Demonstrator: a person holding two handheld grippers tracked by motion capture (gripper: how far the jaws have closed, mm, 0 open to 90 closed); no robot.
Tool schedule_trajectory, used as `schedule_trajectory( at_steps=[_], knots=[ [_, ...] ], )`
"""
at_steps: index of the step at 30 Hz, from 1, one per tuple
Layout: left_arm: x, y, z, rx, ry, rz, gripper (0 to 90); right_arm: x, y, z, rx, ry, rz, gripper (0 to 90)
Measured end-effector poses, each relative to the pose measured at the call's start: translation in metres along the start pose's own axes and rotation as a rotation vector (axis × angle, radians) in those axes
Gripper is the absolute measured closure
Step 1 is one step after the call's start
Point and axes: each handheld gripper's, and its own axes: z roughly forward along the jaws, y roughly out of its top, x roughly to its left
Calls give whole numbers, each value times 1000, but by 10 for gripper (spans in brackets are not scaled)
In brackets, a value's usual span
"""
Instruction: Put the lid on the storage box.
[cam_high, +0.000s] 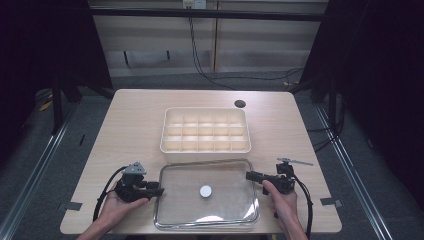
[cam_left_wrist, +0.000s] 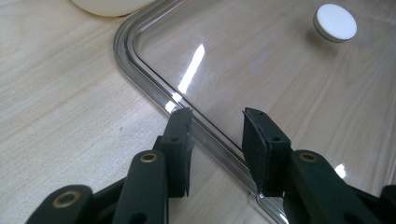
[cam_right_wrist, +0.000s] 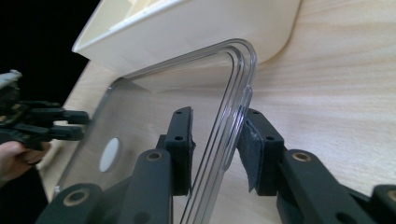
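Note:
A clear rectangular lid (cam_high: 227, 177) with a white round knob (cam_high: 205, 191) lies flat on the table, just in front of a cream compartment box (cam_high: 205, 154). My left gripper (cam_high: 161, 190) is at the lid's left edge. In the left gripper view its jaws (cam_left_wrist: 217, 114) straddle the lid's rim (cam_left_wrist: 154, 79) with gaps on both sides, open. My right gripper (cam_high: 248, 175) is at the lid's right edge. Its jaws (cam_right_wrist: 219, 114) stand on either side of the rim (cam_right_wrist: 233, 88), with a clear gap at the left pad (cam_right_wrist: 184, 140), so it is open.
The box (cam_right_wrist: 196, 32) holds several empty compartments and sits behind the lid, almost touching it. A dark round hole (cam_high: 240, 103) is in the tabletop at the back. Bare wood lies to the left and right of the box. The table's front edge is just behind my hands.

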Motion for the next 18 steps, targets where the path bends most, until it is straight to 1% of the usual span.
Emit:
schedule_trajectory(
  at_steps=[3, 5, 8, 10, 12, 13, 14, 16, 18],
  knots=[
    [0, 0, 0, 0, 1, -8, 631, 0, 1, 0, -8, 28, 2, 667],
    [0, 0, 0, -3, 5, -6, 631, 0, 1, 1, 9, 43, 12, 668],
    [1, -1, 0, -5, 2, -9, 631, 0, 1, 2, 20, 46, 6, 667],
    [1, -1, 0, -6, 3, -8, 631, 0, 2, 3, 23, 68, 9, 645],
    [1, -1, 0, -6, 2, -8, 631, 0, 2, 4, 31, 88, 11, 657],
    [1, -1, 0, -7, 1, -8, 631, 1, 1, 6, 36, 83, 3, 653],
    [2, -1, 0, -8, -1, -9, 630, 2, 1, 6, 30, 69, 3, 669],
    [2, -1, 0, -8, -6, -8, 621, 2, 2, 5, 26, 79, 7, 686],
    [2, -1, 0, -11, -12, -7, 600, 3, 2, 3, 0, 74, 15, 700]
  ],
)
